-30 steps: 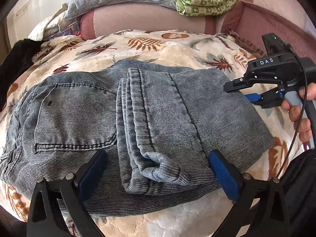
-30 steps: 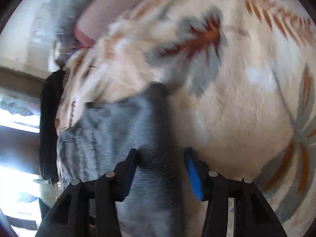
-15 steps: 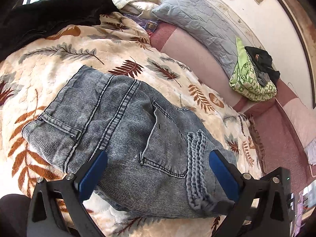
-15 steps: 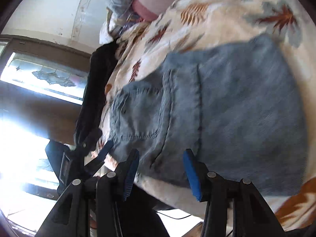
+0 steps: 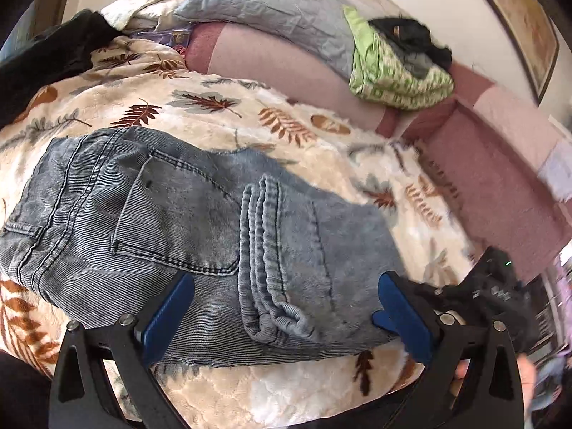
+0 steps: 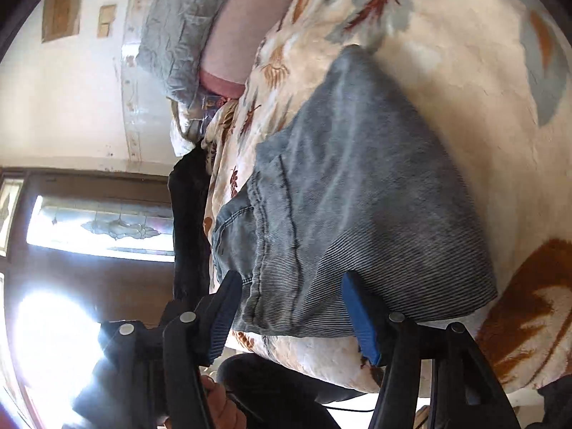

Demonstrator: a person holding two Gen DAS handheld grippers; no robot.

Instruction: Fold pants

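A leaf-patterned blanket (image 5: 200, 107) is covering the bed, and the pants (image 5: 200, 236), grey-blue corduroy, are lying folded into a compact packet near its front edge, the hems (image 5: 264, 250) doubled back over the seat and back pocket (image 5: 171, 221). A grey pillow (image 5: 271, 3) and a green patterned cloth (image 5: 393, 78) are resting on the pink headboard cushion behind, with a black garment (image 5: 43, 57) at the far left.

The folding is looking close to finished, by the lie of the cloth: the legs are already stacked over the waist, and the person appears to be squaring up or taking hold for 1 last fold. The next move is likely calling for both tongs to close on the near edge together, catching every layer so the packet is not sliding apart.

The left gripper (image 5: 286, 318) is hovering with its 2 blue pads spread wide, straddling the hems and pressing on nothing. The right gripper (image 6: 289, 318) is opening, its pads flanking the packet's near corner without clamping it.

Compared with 1 second ago, the right gripper is no longer up at the packet's far right edge but down by the front of the bed beside the left one, and the left camera's view has swung to take in the headboard.
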